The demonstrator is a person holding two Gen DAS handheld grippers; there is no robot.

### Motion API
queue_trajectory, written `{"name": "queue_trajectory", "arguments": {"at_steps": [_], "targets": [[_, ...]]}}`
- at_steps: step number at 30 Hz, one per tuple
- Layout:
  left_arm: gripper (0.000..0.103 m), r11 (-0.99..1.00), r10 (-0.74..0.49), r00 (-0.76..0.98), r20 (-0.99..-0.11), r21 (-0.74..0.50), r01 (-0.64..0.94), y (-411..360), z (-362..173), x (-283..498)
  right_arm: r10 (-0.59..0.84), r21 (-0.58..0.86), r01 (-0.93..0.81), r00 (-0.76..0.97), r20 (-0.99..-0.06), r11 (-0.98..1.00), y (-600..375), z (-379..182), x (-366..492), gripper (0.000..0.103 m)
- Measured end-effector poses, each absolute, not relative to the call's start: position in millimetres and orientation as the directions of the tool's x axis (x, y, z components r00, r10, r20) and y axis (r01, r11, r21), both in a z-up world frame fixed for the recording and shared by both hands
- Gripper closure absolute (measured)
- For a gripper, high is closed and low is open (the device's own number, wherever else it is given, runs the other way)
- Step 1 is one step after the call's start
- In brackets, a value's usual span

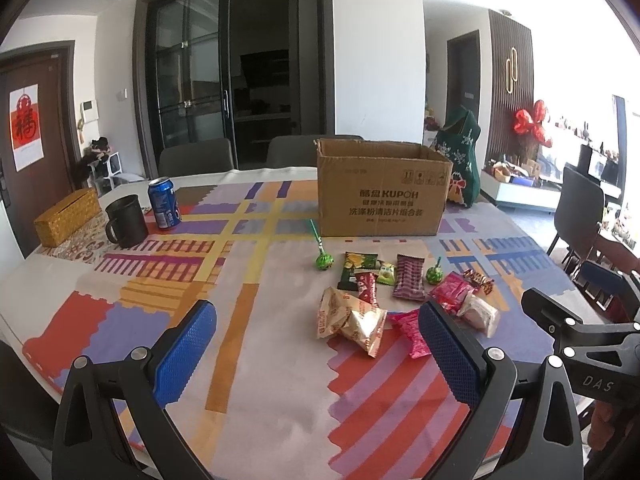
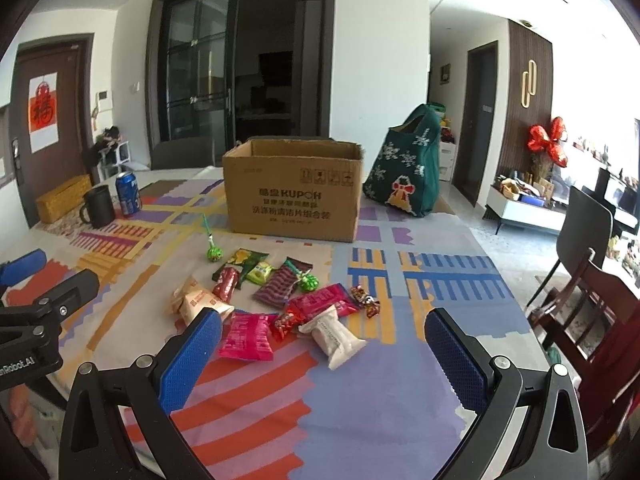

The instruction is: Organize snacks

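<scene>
We read the task as barely begun. The snacks (image 2: 276, 300) all lie loose on the patterned cloth of the desk (image 1: 280, 380), in front of the open cardboard box (image 2: 294, 192); what the box holds we cannot tell, since its inside is hidden from both views. Among the loose pieces: two green lollipops (image 1: 321, 261), a pink packet (image 2: 248, 336), a white packet (image 2: 336, 338), a striped maroon packet (image 1: 409, 282) and two pale packets (image 1: 352, 322). Everything seems left to move, presumably into the box.

Left gripper (image 1: 318, 354): jaws spread wide, nothing between them, held above the near edge of the desk; touching no snack as far as we can judge.

Right gripper (image 2: 324, 354): jaws equally wide, empty, the pink and white packets lying just beyond them.

A mug (image 1: 126, 222) and a can (image 1: 165, 208) stand well apart to the left.
</scene>
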State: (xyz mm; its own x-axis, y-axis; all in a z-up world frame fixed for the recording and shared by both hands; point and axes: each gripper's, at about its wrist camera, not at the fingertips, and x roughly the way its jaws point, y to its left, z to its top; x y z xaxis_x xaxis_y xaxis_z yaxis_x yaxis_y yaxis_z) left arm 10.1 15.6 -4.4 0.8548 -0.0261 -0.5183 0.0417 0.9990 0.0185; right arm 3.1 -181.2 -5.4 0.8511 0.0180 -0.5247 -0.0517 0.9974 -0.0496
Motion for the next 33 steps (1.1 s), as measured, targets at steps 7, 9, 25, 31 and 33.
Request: {"name": "queue_trajectory", "arguments": {"at_steps": [7,9,25,31,33], "targets": [[0.001,0.995,-0.064,0.840,-0.539,0.026,0.093,26.4,-11.2,33.3,0.057,-0.048,-0.101,0.829,-0.557,0.994,-164.3,-11.8,28.6,0.001],[0.001,0.993,-0.080,0.834,-0.546,0.032,0.116,28.1,-13.0,42.1,0.075,-0.037,-0.117,0.816,-0.573,0.992,-159.6,-15.8,37.7,0.001],[0.011,0.970,-0.160,0.712,-0.683,0.023,0.241,28.4,-63.0,108.9,0.121,0.010,-0.168,0.668,-0.734,0.986,-138.4,-64.4,91.3,0.014],[0.014,0.968,-0.195,0.657,-0.728,-0.036,0.247,26.8,-79.9,128.6,0.155,0.068,-0.166,0.596,-0.788,0.984,-137.8,-84.0,109.0,0.023],[0.016,0.966,-0.211,0.639,-0.740,-0.060,0.250,25.8,-84.6,134.8,0.160,0.082,-0.160,0.575,-0.802,0.984,-139.2,-89.1,112.8,0.025]]}}
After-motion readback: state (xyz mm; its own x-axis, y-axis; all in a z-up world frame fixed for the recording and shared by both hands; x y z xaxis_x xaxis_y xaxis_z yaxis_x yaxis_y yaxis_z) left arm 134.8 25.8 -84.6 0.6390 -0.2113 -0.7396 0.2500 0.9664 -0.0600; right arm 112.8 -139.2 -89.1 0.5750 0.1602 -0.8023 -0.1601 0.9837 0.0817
